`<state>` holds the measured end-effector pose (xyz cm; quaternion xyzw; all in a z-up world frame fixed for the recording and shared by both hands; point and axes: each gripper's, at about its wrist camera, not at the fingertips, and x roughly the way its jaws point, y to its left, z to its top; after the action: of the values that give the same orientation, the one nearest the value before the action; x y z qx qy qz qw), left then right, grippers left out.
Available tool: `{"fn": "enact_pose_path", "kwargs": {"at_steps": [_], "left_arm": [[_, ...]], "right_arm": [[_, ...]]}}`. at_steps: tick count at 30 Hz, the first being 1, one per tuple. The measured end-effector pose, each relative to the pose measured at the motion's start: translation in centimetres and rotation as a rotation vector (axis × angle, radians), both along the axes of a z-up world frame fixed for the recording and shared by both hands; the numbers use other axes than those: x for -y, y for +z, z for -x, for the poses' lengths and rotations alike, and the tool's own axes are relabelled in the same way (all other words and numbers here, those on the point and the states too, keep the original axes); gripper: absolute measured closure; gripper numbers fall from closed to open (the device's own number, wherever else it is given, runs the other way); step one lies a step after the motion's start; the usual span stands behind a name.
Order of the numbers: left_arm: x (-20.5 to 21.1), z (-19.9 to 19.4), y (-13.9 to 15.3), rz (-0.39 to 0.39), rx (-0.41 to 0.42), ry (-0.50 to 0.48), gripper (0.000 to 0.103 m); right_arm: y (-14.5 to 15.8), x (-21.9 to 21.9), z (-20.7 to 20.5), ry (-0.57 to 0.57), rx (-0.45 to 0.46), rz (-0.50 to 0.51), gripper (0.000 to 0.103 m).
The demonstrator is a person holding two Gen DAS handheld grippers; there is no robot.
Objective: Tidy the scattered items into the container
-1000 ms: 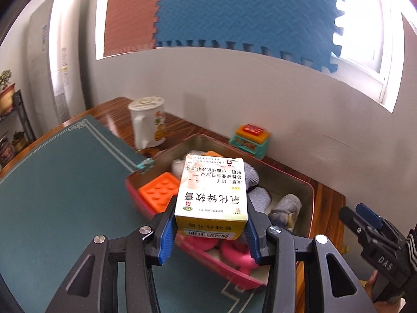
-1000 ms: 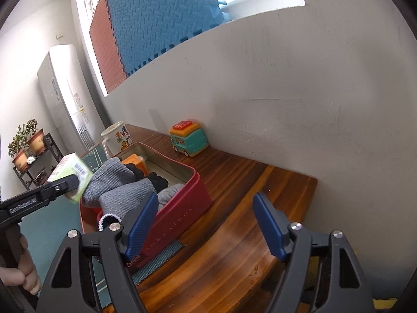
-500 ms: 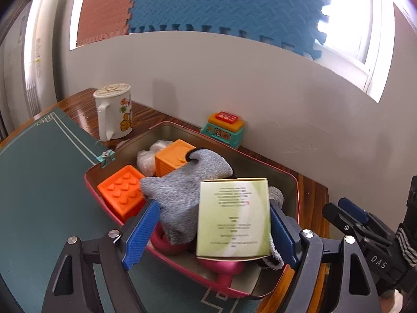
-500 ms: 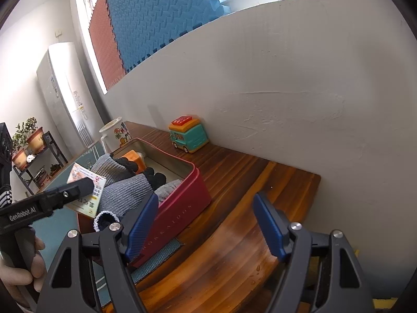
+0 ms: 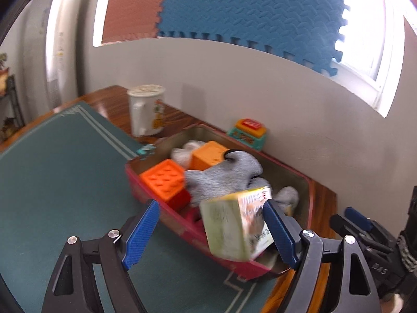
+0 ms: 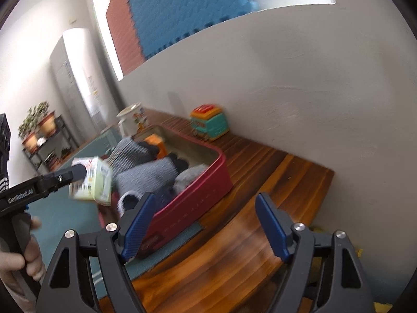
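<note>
Dropping item: a pale green medicine box [image 5: 235,228] sits tilted between the fingers of the left gripper [image 5: 211,232], over the near rim of the red tin container [image 5: 146,182].
Left gripper: released; its jaws have just been opening, the left pad is clear of the box, and the box's right edge lies against or just beside the right pad, which of the two I cannot tell.
Right gripper [image 6: 206,224]: released, nothing between its fingers, over the bare wooden counter [image 6: 260,182].
Container contents: grey socks [image 5: 221,174] and orange blocks [image 5: 164,180] at 12 o'clock from the box.
Beyond container: white mug [image 5: 147,109] at 11 o'clock, toy bus [image 5: 247,133] at 1 o'clock.
Counter cover: green mat [image 5: 65,169].
</note>
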<state>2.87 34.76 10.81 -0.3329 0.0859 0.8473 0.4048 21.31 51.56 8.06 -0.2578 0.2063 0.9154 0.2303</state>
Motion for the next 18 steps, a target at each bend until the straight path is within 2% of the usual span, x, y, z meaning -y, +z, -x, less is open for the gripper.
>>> {"fn": "enact_pose_path", "kwargs": {"at_steps": [4, 6, 11, 18], "left_arm": [[1.9, -1.6, 0.5, 0.069, -0.157, 0.146, 0.003], [2.7, -2.0, 0.5, 0.085, -0.189, 0.179, 0.001], [4.2, -2.1, 0.4, 0.078, -0.165, 0.167, 0.001], [5.6, -1.1, -0.4, 0.063, -0.075, 0.134, 0.001]], "right_arm": [[-0.1, 0.7, 0.0, 0.058, 0.030, 0.032, 0.020], [-0.2, 1.3, 0.0, 0.077, 0.040, 0.035, 0.020], [-0.3, 2.7, 0.4, 0.107, 0.057, 0.027, 0.019], [-0.3, 4.8, 1.1, 0.162, 0.053, 0.037, 0.019]]}}
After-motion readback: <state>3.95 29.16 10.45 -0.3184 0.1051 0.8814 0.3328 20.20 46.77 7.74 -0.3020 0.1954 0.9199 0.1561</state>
